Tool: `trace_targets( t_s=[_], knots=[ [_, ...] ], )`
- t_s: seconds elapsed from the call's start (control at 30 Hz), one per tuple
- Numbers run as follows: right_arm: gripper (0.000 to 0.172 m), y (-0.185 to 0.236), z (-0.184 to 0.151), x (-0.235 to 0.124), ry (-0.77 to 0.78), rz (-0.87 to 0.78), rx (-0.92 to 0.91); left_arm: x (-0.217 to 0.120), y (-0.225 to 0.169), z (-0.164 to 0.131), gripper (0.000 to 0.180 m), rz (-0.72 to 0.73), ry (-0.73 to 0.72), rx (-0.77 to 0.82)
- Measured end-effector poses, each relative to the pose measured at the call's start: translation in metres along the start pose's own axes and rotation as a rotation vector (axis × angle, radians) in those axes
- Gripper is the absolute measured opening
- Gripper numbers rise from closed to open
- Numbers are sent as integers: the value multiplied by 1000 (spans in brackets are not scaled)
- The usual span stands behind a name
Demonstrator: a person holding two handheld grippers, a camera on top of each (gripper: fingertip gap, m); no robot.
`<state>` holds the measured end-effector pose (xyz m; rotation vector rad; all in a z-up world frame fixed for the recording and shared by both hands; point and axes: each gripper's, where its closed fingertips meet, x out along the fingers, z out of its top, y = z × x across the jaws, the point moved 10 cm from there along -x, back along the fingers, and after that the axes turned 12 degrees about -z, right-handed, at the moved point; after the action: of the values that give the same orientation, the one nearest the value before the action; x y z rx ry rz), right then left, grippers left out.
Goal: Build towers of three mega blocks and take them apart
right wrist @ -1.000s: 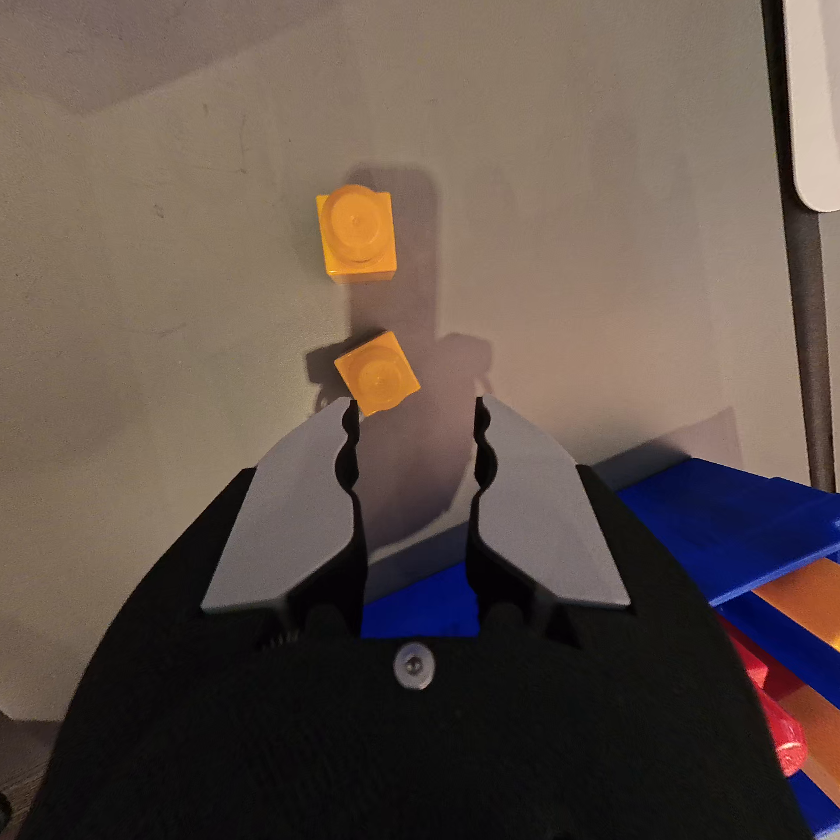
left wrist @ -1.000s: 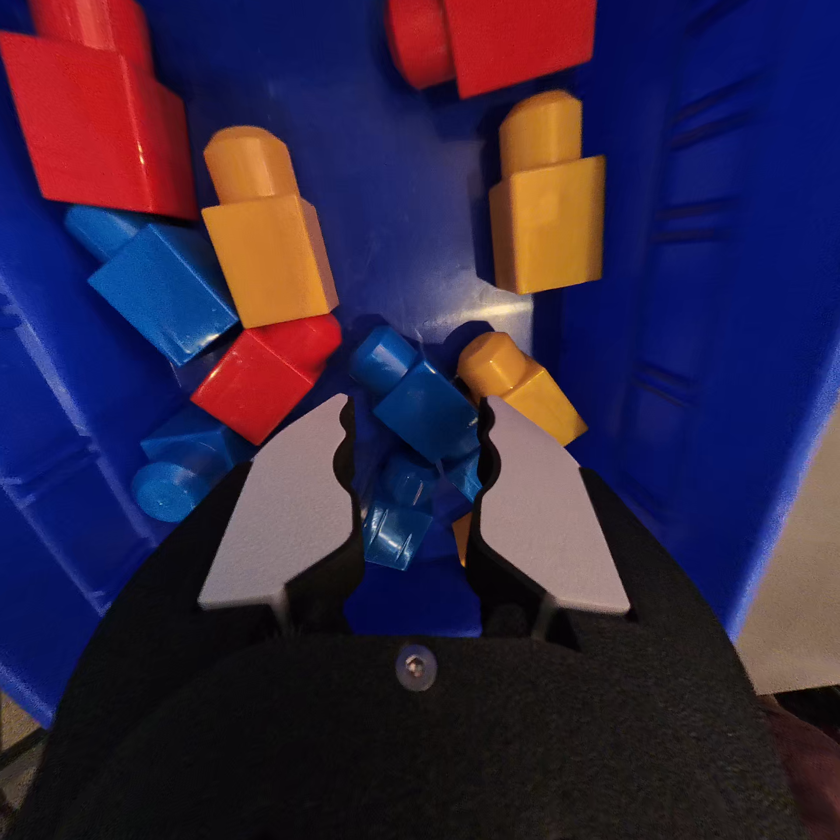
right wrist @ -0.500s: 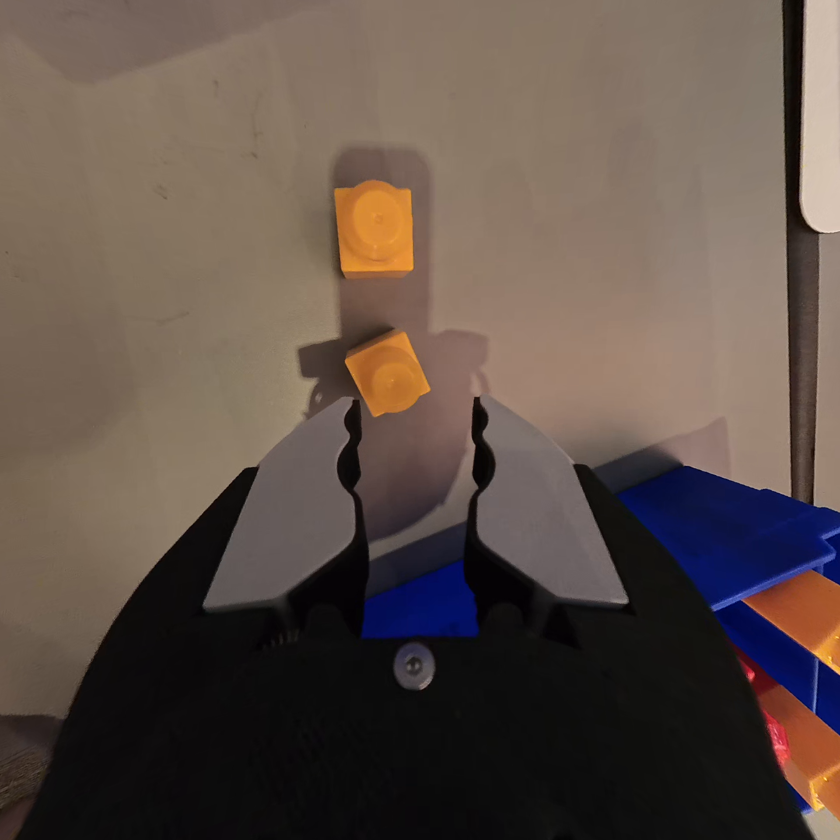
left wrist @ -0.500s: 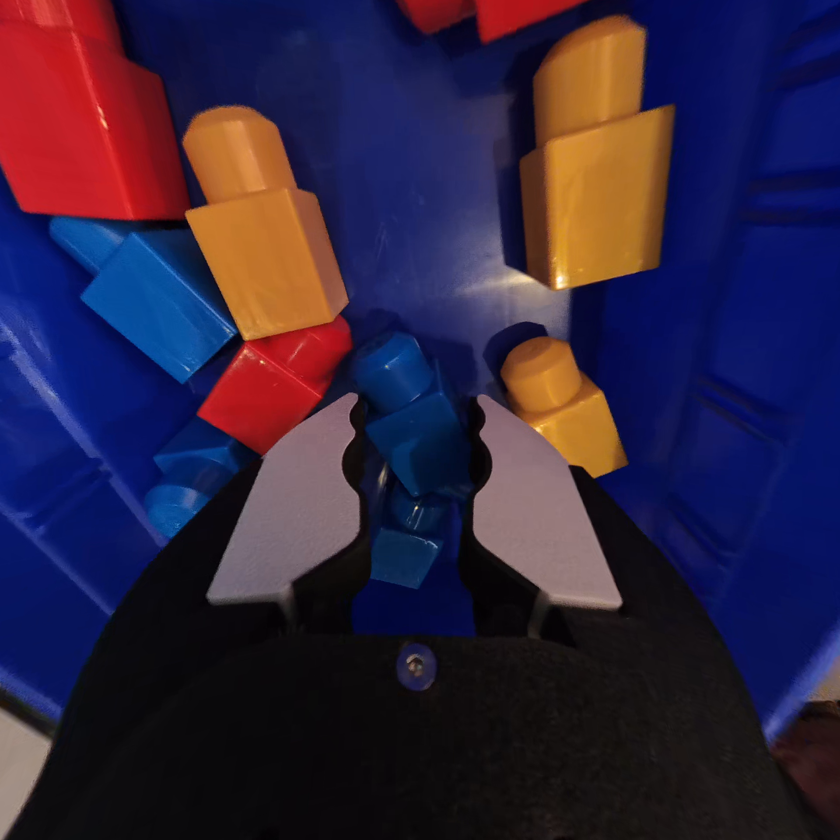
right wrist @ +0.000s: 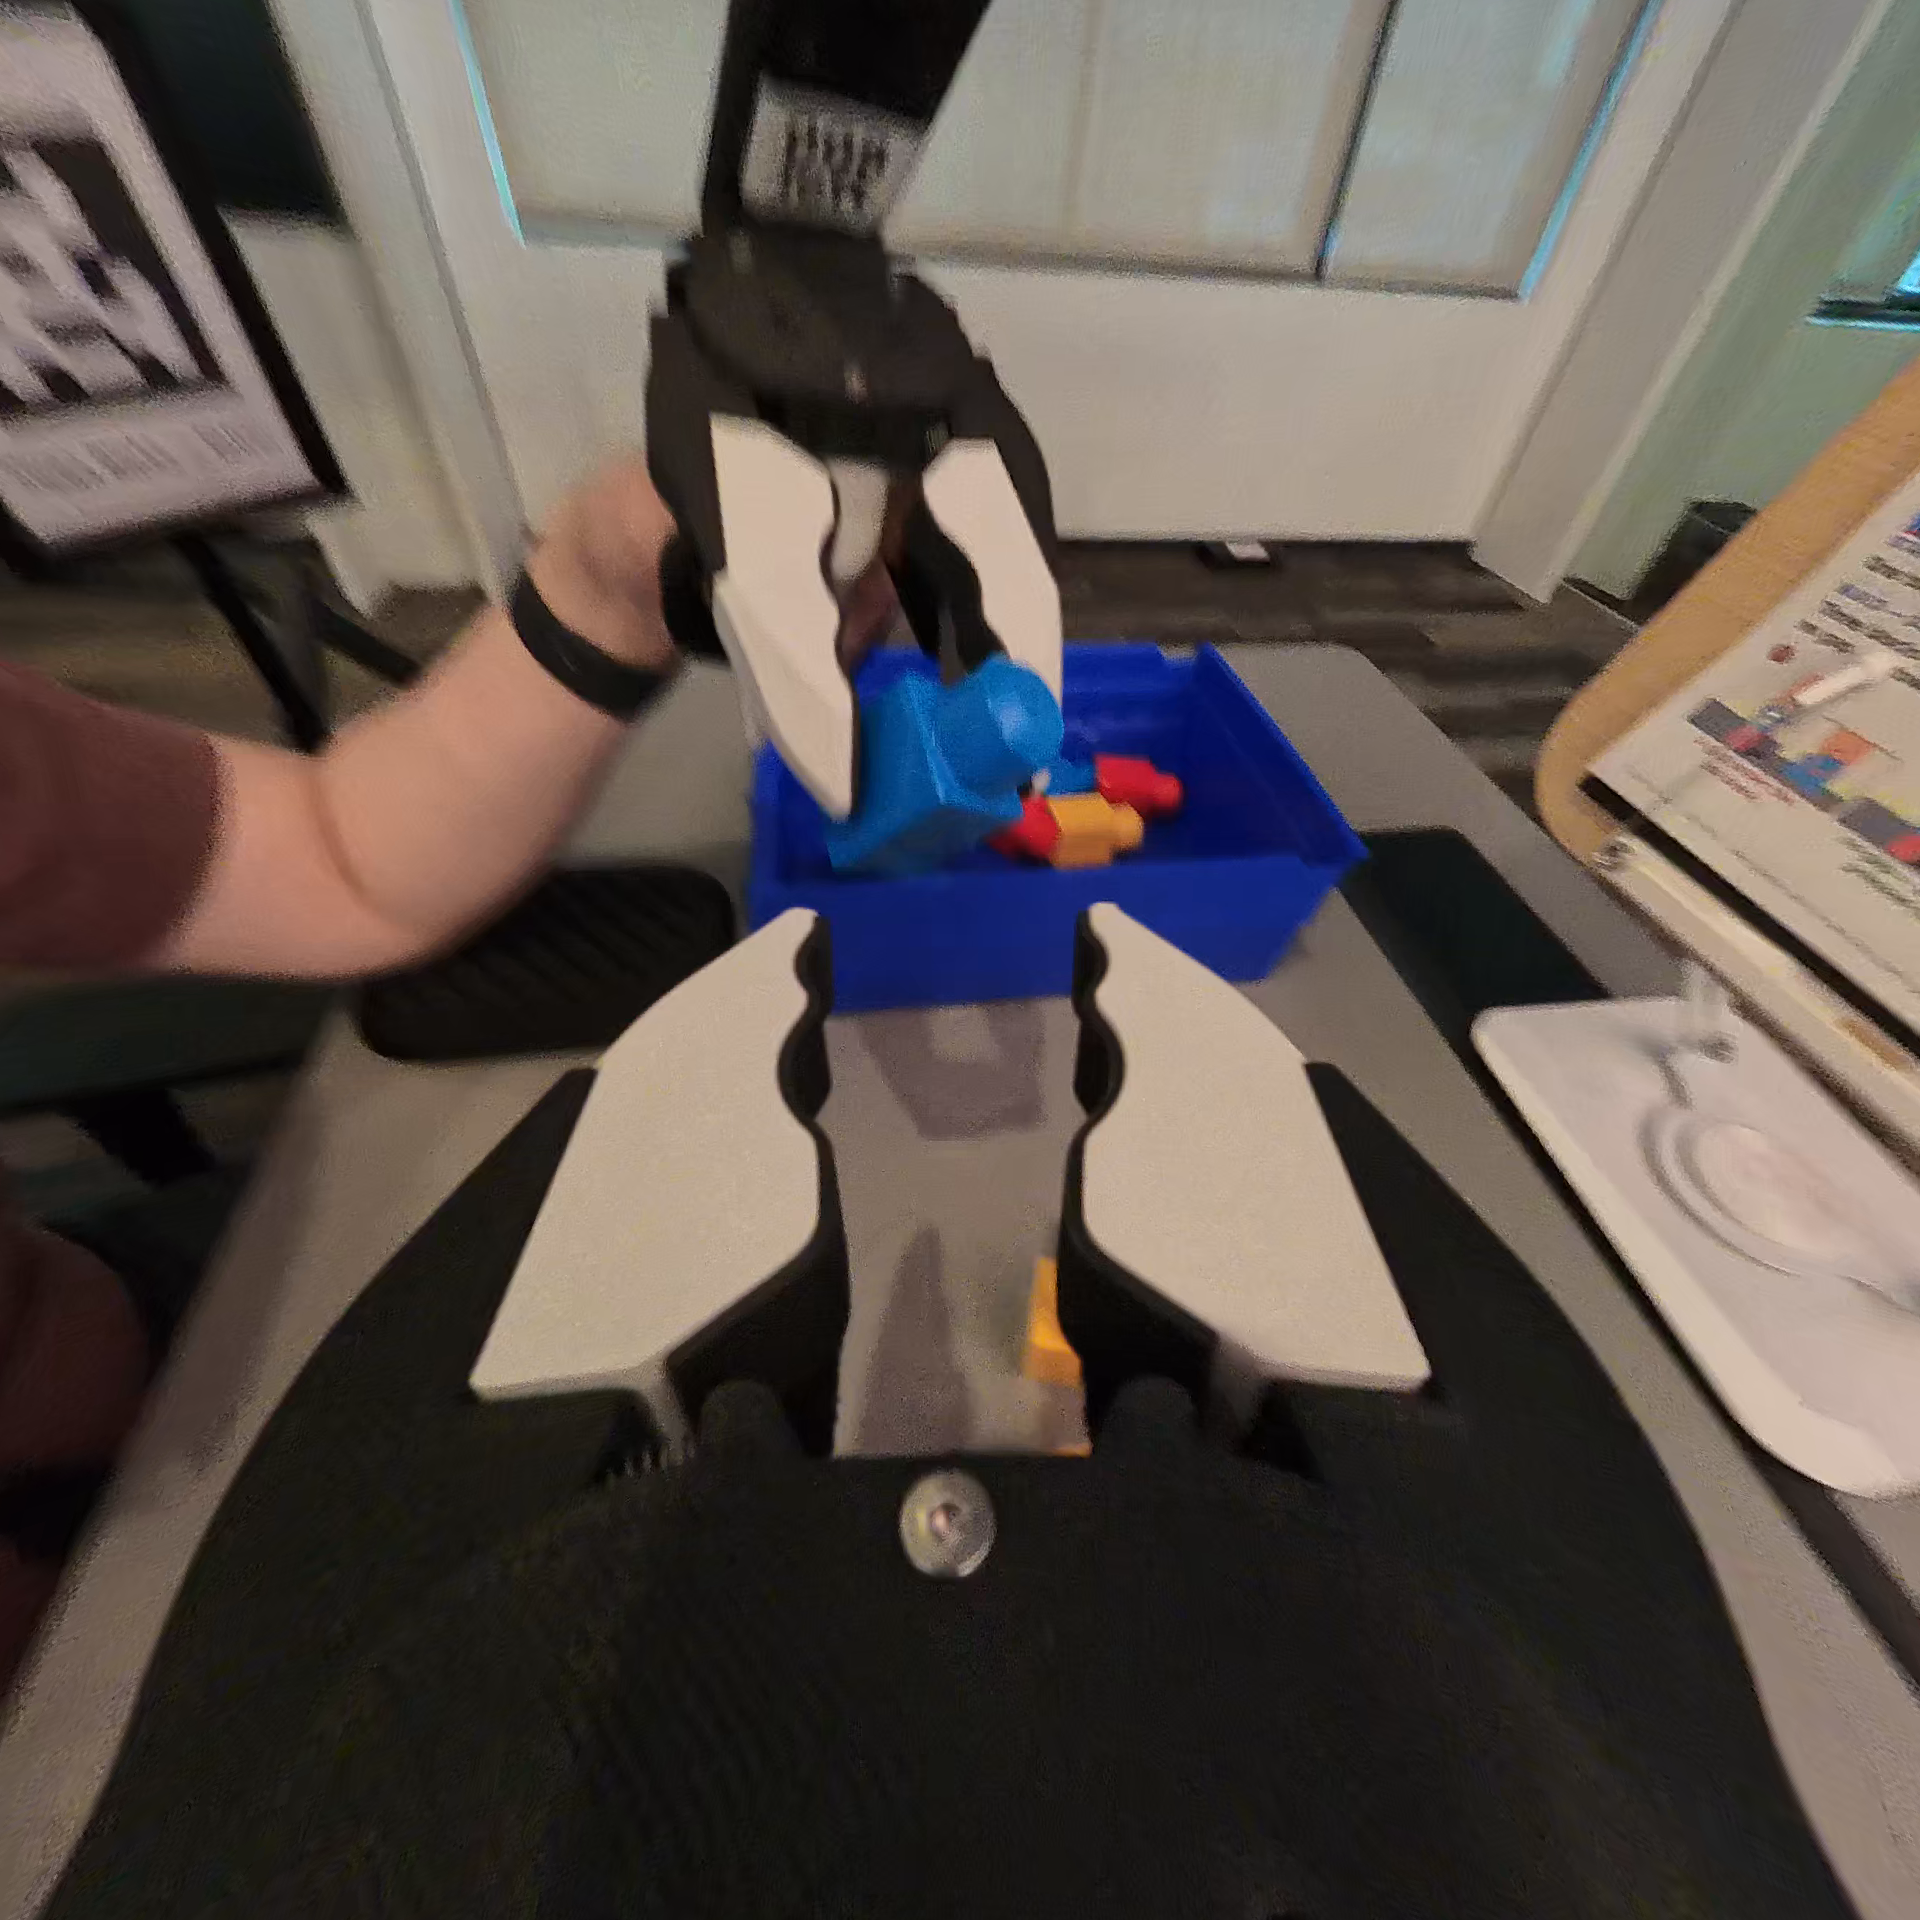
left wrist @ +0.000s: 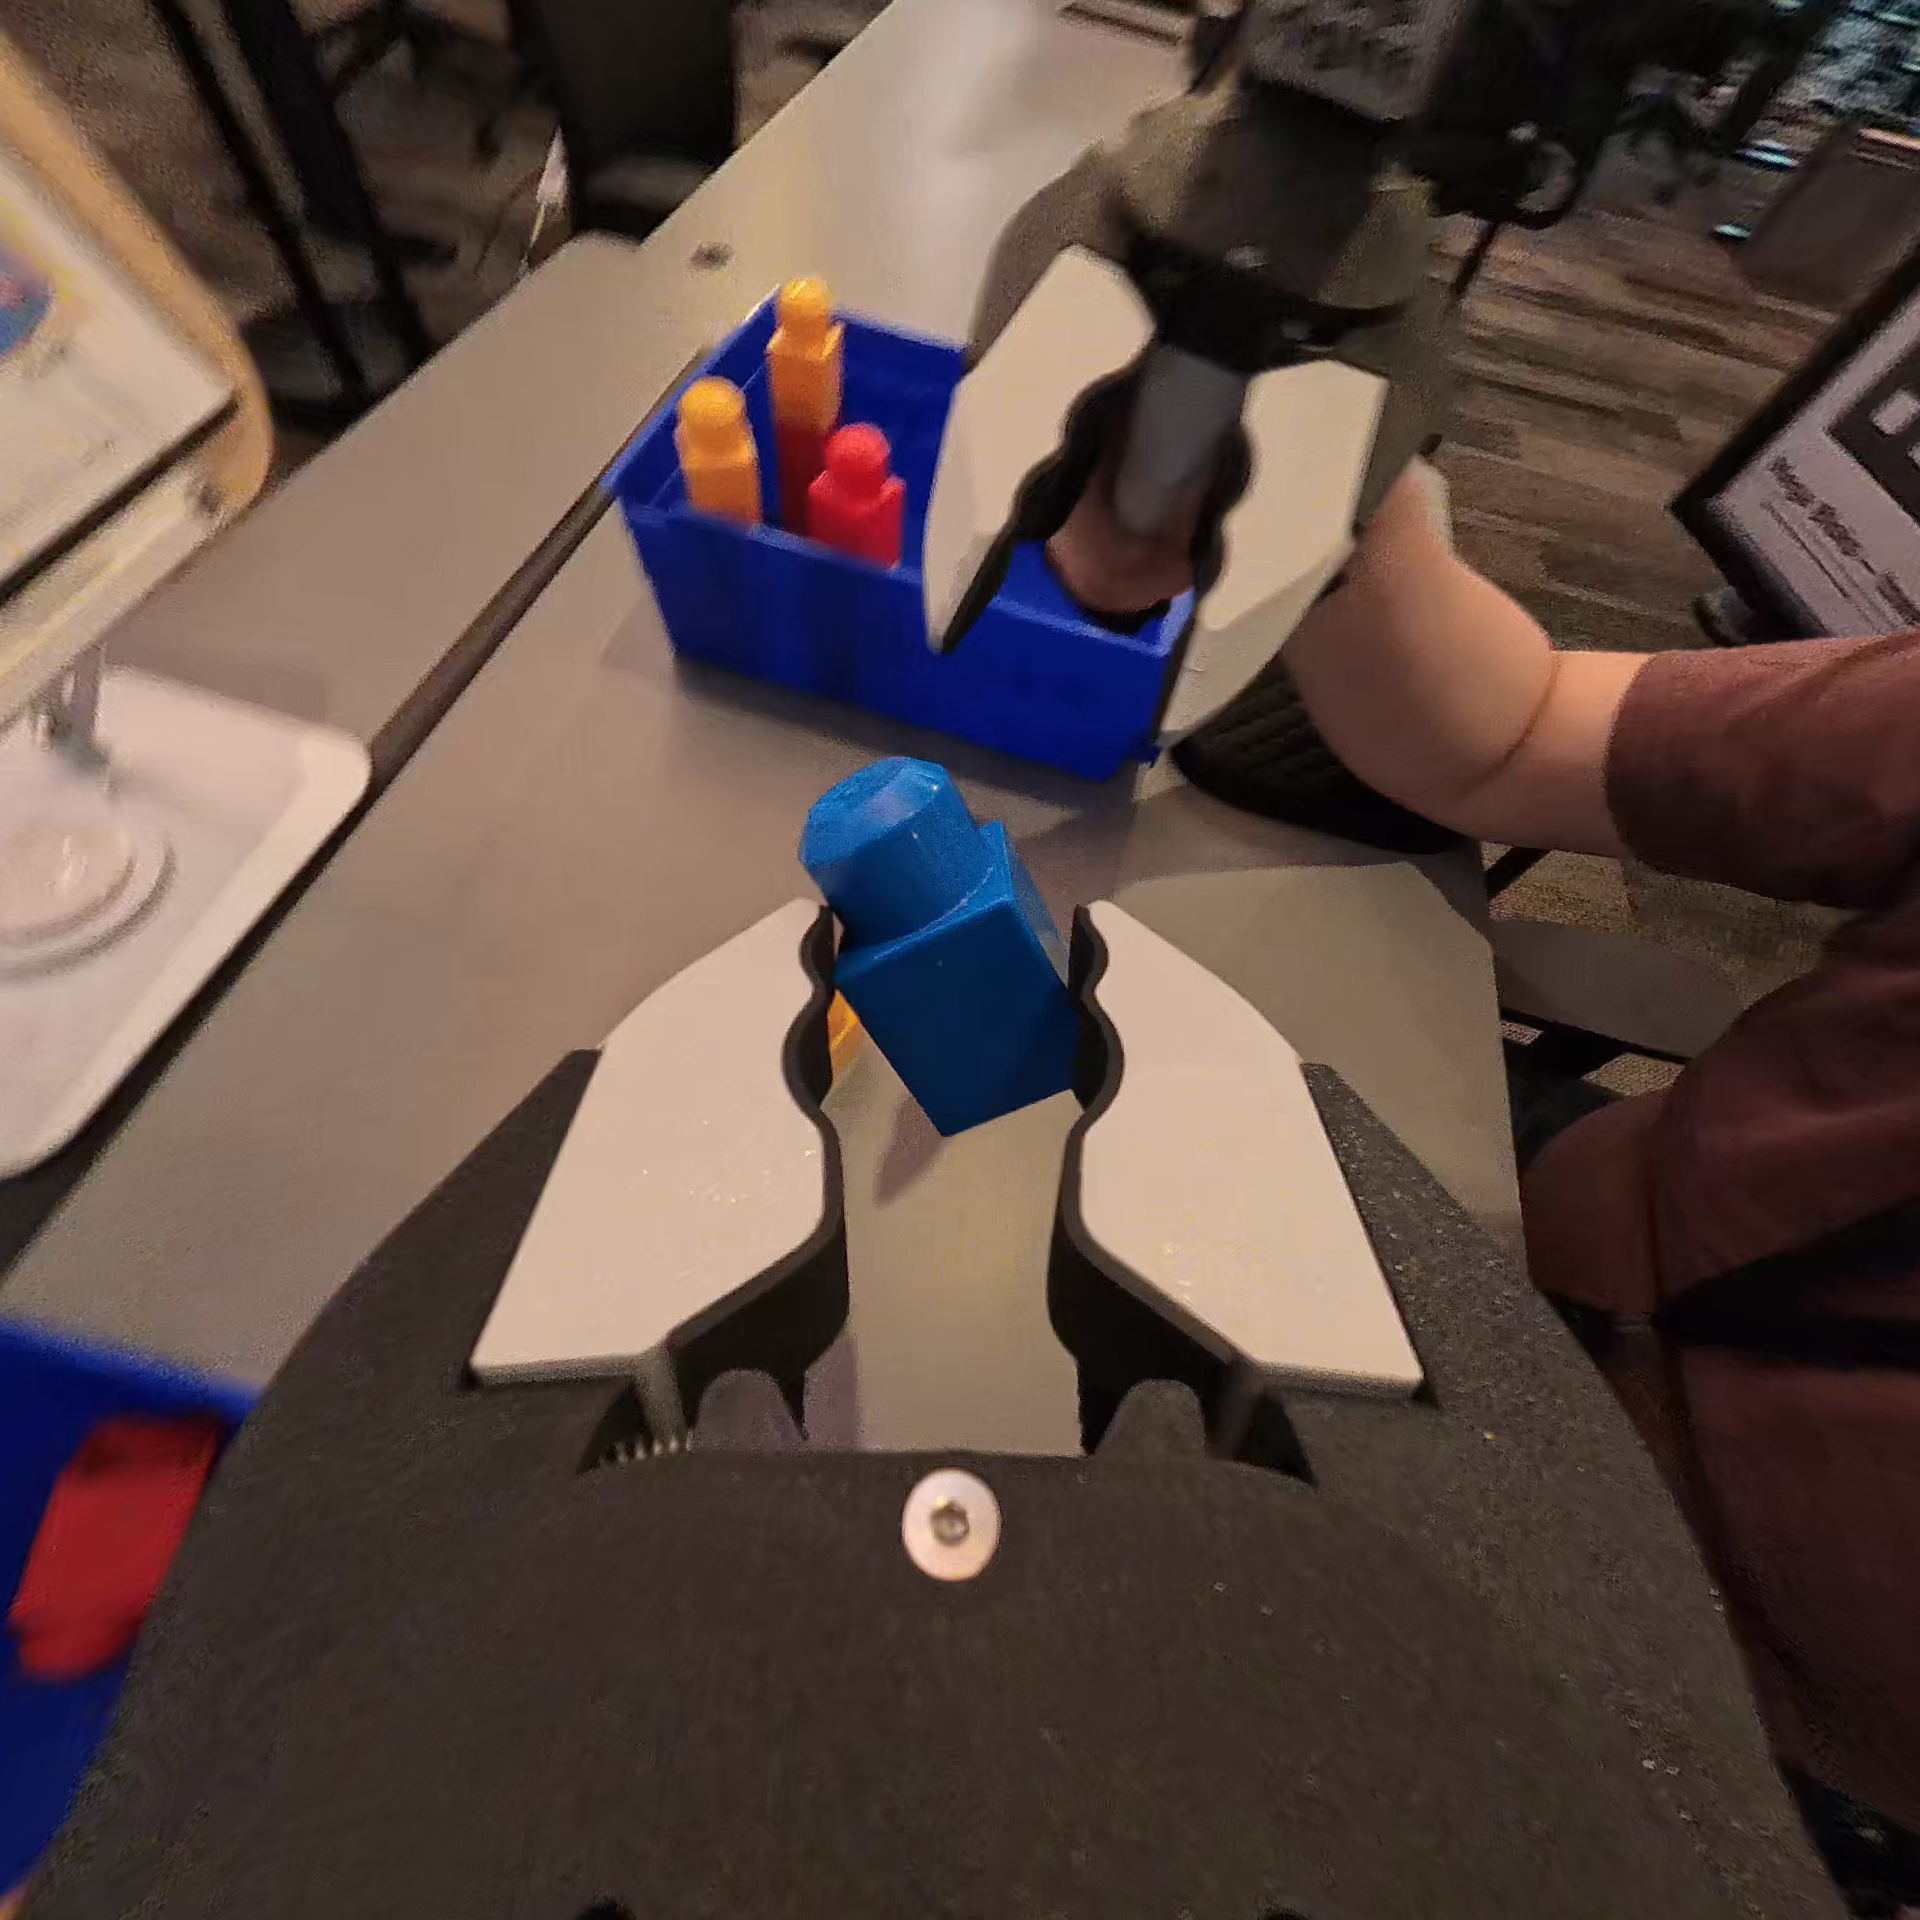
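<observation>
Nearest in left wrist view: the left tongs [left wrist: 945, 997] grip a blue block [left wrist: 956, 987], both pads pressed vs its square body, stud end pointing far-left & tilted, held up above the grey surface [left wrist: 499, 935]. A sliver of orange block [left wrist: 844, 1023] shows just behind the left pad, low on the surface; rest hidden. Bottom-left corner: edge of a blue bin [left wrist: 62, 1455] w/ sth red inside, blurred. To the right, a person's forearm [left wrist: 1455, 707] w/ dark red sleeve crosses in. Farther out, a second blue bin [left wrist: 883, 623] sits on the surface w/ divided compartments; two orange blocks [left wrist: 717, 457] & a red block [left wrist: 857, 499] stand upright in it, stud ends up. The right tongs [left wrist: 1070, 582] hang over that bin's right end, jaws apart, nothing between them. Far left: white tray [left wrist: 208, 883] w/ clear stand. Right wrist view: the right tongs [right wrist: 948, 997] are open over bare grey surface, nothing gripped; an orange block [right wrist: 1049, 1340] peeks out low by the right finger's base. Beyond them, the blue bin [right wrist: 1039, 935] holding loose red & orange blocks [right wrist: 1091, 821]. Above its near-left part the left tongs [right wrist: 935, 727] carry the blue block [right wrist: 935, 769], blurred. The person's hand [right wrist: 603, 561] w/ black wristband grips the handle at left. Black ridged mat [right wrist: 540, 956] lies left of the bin; white tray [right wrist: 1714, 1195] at right.
</observation>
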<state>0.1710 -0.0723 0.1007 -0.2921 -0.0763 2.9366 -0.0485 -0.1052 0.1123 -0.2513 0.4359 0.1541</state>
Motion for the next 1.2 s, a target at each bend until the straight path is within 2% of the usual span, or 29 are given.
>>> trace_targets(
  t_s=[0.03,0.13,0.2,0.37,0.43,0.5,0.57,0.7,0.83,0.9,0.97,1.03,1.1,1.2],
  knots=[
    [39,-1,1,-3,-10,39,54,7,-4,3,43,-29,-18,33],
    [39,-6,0,-4,-63,119,185,24,-10,6,43,-128,-3,12],
    [39,-8,-3,0,-88,163,274,31,-9,5,43,-122,7,21],
    [42,-8,-16,16,-19,285,412,44,-14,6,43,-128,52,82],
    [30,-12,-18,16,-16,299,438,46,-17,6,43,-115,67,118],
    [30,-13,-17,15,-15,290,428,46,-17,7,45,-106,63,114],
    [29,-13,-15,12,-16,245,372,42,-9,7,69,-18,52,90],
    [29,-13,-6,1,-67,137,273,32,3,2,89,41,-9,62],
    [29,-6,2,-4,-83,60,128,39,3,3,84,-64,-75,42],
    [29,-1,5,-5,-102,23,70,47,3,2,74,-128,-85,21],
    [29,2,7,-6,-92,11,48,55,4,0,49,-173,-72,15],
    [29,3,7,-6,-80,-11,25,61,4,0,41,-199,-103,13],
    [29,2,7,-7,-74,-19,29,65,5,0,38,-203,-124,24],
    [29,1,7,-7,-53,-19,33,67,5,-1,43,-171,-113,60]
  ],
)
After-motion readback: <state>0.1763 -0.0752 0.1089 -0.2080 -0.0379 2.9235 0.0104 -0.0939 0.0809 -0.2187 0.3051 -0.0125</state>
